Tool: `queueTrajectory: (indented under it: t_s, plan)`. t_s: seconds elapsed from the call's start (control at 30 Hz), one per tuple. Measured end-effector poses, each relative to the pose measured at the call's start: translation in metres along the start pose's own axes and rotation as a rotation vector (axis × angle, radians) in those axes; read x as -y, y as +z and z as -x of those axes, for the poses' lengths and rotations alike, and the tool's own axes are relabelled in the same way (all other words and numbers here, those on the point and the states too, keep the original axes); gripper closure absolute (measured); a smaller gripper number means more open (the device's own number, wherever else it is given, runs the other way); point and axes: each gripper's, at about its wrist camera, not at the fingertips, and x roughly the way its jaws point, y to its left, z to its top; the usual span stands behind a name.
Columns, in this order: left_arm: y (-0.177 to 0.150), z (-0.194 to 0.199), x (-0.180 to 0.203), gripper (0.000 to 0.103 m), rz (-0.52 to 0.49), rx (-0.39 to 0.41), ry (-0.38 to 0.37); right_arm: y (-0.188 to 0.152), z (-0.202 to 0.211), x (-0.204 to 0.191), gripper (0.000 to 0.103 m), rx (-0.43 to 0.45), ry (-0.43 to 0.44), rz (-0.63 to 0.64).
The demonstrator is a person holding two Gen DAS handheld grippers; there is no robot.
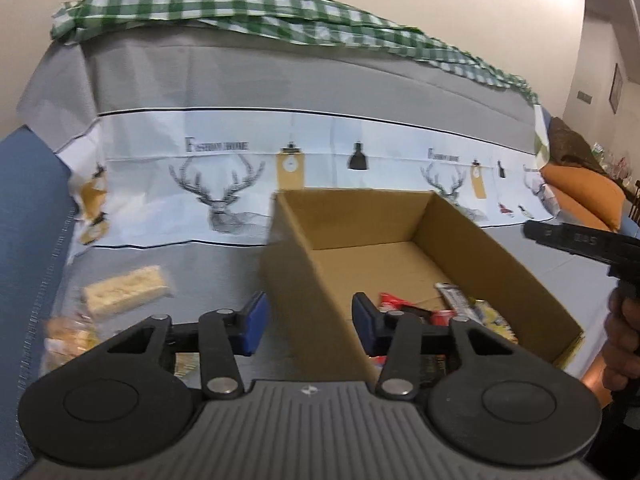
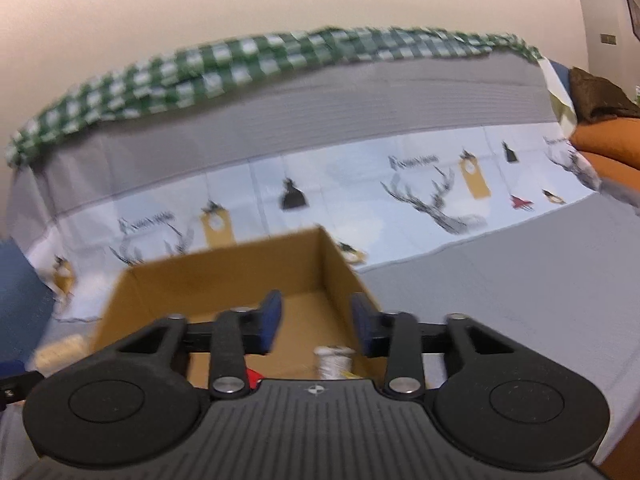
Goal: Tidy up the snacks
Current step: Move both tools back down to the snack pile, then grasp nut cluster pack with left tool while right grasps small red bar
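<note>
1. A grey cloth with a white band of printed deer heads covered the surface and rose up a cream wall, topped by a green checked cloth.
2. An open cardboard box sat on the grey cloth, snack packets lying in its near end.
3. Only the left view showed a pale wrapped bar and more snacks outside the box, plus a hand at the right edge.
4. The right view was blurred; it showed an orange cushion.
5. The left gripper stood partly open, holding nothing.
6. The right gripper showed a gap, empty.
</note>
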Motion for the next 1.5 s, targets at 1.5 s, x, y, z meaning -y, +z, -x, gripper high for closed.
queueTrajectory:
  t_s: [1.5]
  plan:
    - [-0.038,-0.039,-0.178,0.037,0.721,-0.187,0.131,-0.131,-0.152,-0.281,0.05,-0.447,0.1,0.263]
